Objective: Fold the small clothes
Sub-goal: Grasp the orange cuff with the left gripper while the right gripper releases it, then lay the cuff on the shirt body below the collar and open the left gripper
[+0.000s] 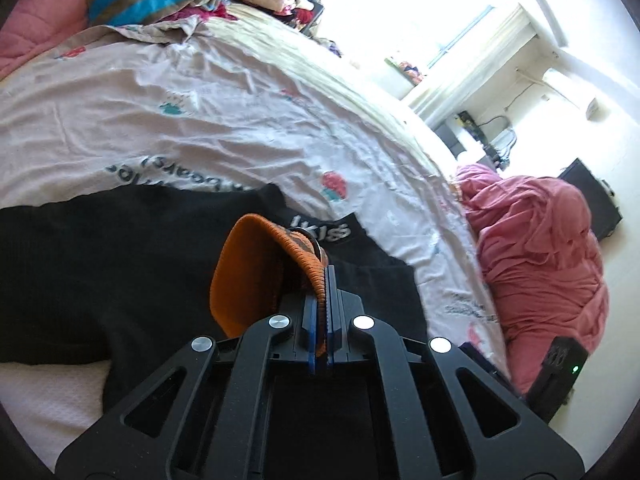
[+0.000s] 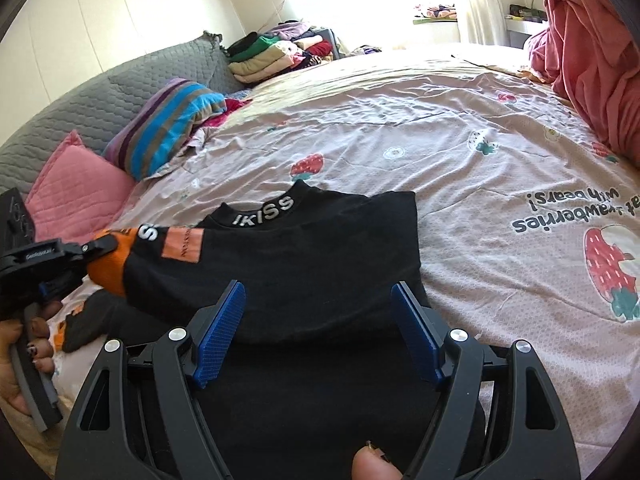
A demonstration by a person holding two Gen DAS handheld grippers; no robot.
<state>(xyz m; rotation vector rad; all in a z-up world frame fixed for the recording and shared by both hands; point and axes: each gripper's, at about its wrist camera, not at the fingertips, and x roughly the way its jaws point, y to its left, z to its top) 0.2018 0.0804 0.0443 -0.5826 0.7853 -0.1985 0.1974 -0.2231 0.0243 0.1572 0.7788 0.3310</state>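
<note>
Right now the left gripper (image 1: 321, 280) is clenched tight on the orange cuff (image 1: 256, 268) of a black top (image 2: 320, 260). Its blue pads (image 1: 310, 312) squeeze the knit edge between them, and the cuff is lifted up off the cloth. The black top lies flat on the pink bed sheet (image 2: 440, 128), which has strawberries printed on it. White letters run along the neck of the top (image 2: 266, 212). From the right wrist view, the sleeve with the orange end stretches off to the left, where a hand (image 2: 24, 344) holds the left tool. The right gripper (image 2: 320, 300) is wide apart and holds nothing. It hangs just over the near edge of the top. A striped pillow (image 2: 168, 124) and a pink pillow (image 2: 76, 188) sit by the gray headboard (image 2: 100, 92)
</note>
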